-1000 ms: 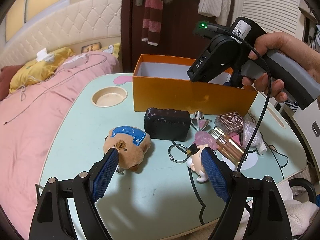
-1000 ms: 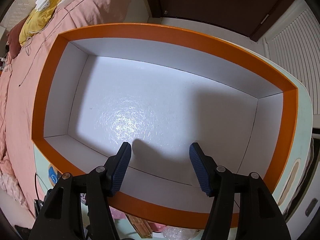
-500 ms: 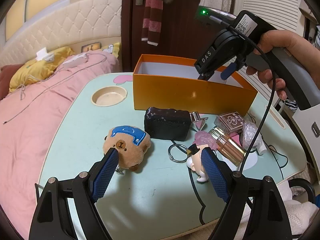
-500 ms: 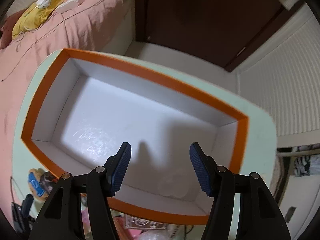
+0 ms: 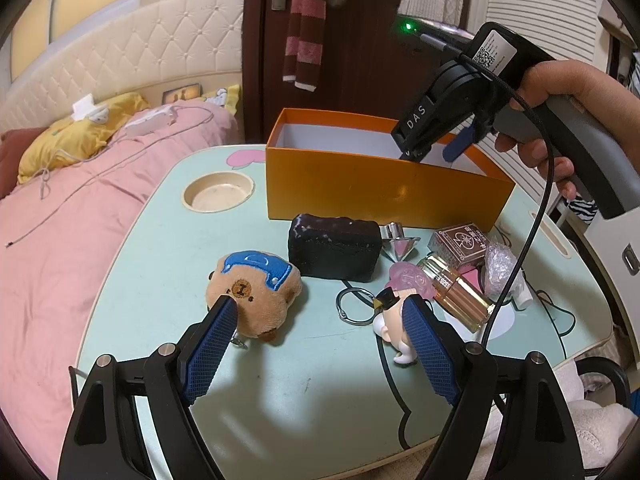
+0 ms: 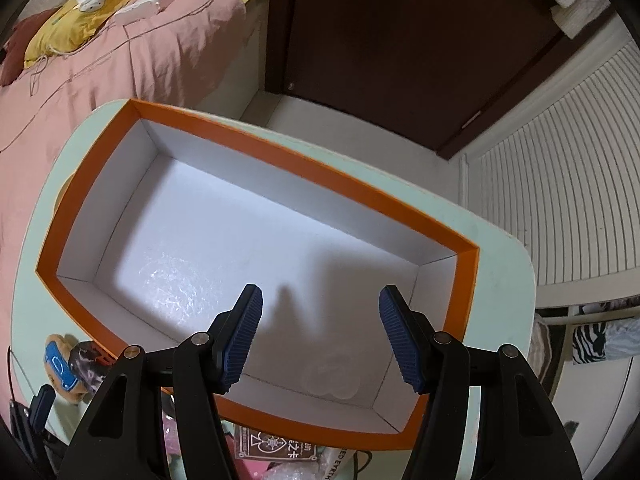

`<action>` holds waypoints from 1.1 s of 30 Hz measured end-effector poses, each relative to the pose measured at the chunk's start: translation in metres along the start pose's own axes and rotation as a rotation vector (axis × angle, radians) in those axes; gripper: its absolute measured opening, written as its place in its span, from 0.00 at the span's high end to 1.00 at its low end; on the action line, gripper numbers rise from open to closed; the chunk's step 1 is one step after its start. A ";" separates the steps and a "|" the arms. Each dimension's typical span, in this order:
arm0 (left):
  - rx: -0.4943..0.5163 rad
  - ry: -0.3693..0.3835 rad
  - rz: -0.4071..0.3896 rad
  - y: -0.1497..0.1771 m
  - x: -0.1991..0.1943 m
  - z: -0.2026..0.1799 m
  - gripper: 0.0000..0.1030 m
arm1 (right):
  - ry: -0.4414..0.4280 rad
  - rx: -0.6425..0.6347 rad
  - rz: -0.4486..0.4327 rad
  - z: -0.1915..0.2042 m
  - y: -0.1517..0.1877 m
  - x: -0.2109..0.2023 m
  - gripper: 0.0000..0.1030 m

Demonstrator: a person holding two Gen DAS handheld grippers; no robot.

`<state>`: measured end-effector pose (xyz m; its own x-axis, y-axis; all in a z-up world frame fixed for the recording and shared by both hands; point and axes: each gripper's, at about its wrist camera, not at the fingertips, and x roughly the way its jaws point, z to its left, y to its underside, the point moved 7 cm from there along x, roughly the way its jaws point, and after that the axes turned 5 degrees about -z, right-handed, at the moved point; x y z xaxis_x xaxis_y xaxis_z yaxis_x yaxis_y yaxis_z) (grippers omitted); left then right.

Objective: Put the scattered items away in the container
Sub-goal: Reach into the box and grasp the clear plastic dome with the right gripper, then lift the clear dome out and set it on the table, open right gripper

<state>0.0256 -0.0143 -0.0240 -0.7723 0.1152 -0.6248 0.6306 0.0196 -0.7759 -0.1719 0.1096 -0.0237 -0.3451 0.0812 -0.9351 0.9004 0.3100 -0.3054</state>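
Blue-padded left gripper (image 5: 318, 324) stands wide and empty over the table (image 5: 160, 240), plush bear (image 5: 256, 292) at its left finger, doll figure (image 5: 390, 320) at its right. Beyond, the right gripper (image 6: 320, 312), half-spread and empty, hangs above the orange box (image 6: 280, 152).

A bedroom: a bed (image 5: 80, 208) with pink bedding and yellow pillow (image 5: 76, 136) against a cream tufted headboard (image 5: 132, 60), beside a dark wooden door (image 5: 360, 40) hung with a striped scarf (image 5: 304, 20); white slatted panels (image 6: 560, 184) line the far wall.
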 end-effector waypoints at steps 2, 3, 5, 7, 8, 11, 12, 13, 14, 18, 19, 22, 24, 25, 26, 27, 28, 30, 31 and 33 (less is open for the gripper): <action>0.001 0.001 0.000 0.000 0.000 0.001 0.19 | -0.030 0.016 0.052 -0.001 0.001 0.007 0.40; 0.001 0.002 0.000 0.000 0.000 0.001 0.19 | -0.048 0.031 0.090 -0.003 0.002 0.011 0.40; 0.000 0.003 0.000 0.000 0.000 0.001 0.19 | -0.080 0.062 0.172 -0.008 0.006 0.021 0.40; -0.001 0.003 0.001 0.000 0.000 0.001 0.19 | -0.128 0.085 0.275 -0.011 0.013 0.031 0.40; -0.001 0.003 0.001 0.001 0.000 0.001 0.19 | -0.148 0.095 0.333 -0.012 0.017 0.036 0.40; -0.004 0.005 0.002 0.001 0.001 0.002 0.18 | -0.162 0.098 0.427 -0.015 0.023 0.040 0.40; -0.005 0.005 0.003 0.001 0.001 0.002 0.18 | -0.174 0.103 0.463 -0.016 0.026 0.040 0.40; -0.006 0.006 0.004 0.001 0.001 0.003 0.18 | -0.187 0.109 0.498 -0.016 0.028 0.041 0.40; -0.008 0.006 0.005 0.001 0.002 0.003 0.18 | -0.189 0.110 0.522 -0.017 0.030 0.042 0.40; -0.013 0.006 0.008 0.002 0.003 0.004 0.18 | -0.167 0.106 0.602 -0.018 0.037 0.047 0.40; -0.014 0.006 0.009 0.002 0.003 0.004 0.18 | -0.157 0.104 0.621 -0.018 0.040 0.048 0.40; -0.015 0.005 0.009 0.001 0.003 0.003 0.18 | -0.153 0.108 0.649 -0.017 0.046 0.051 0.40; -0.016 0.004 0.010 0.002 0.004 0.002 0.18 | -0.152 0.106 0.655 -0.017 0.048 0.051 0.40; -0.016 0.005 0.009 0.002 0.003 0.002 0.18 | -0.151 0.105 0.656 -0.016 0.049 0.052 0.41; -0.016 0.005 0.009 0.002 0.003 0.003 0.18 | -0.161 0.105 0.654 -0.015 0.050 0.051 0.47; -0.017 0.006 0.009 0.002 0.003 0.003 0.18 | -0.184 0.107 0.649 -0.012 0.051 0.051 0.60; -0.017 0.006 0.009 0.002 0.003 0.004 0.18 | -0.209 0.111 0.644 -0.008 0.052 0.051 0.62; -0.017 0.007 0.009 0.001 0.003 0.005 0.18 | -0.224 0.102 0.614 -0.007 0.054 0.050 0.62; -0.018 0.006 0.009 0.001 0.003 0.005 0.18 | -0.230 0.106 0.602 -0.007 0.055 0.049 0.62; -0.018 0.007 0.009 0.001 0.003 0.004 0.18 | -0.238 0.097 0.565 -0.007 0.057 0.047 0.62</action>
<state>0.0233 -0.0182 -0.0274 -0.7660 0.1222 -0.6311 0.6389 0.0364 -0.7684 -0.1386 0.1384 -0.0842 0.2506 -0.0088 -0.9680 0.9504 0.1926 0.2443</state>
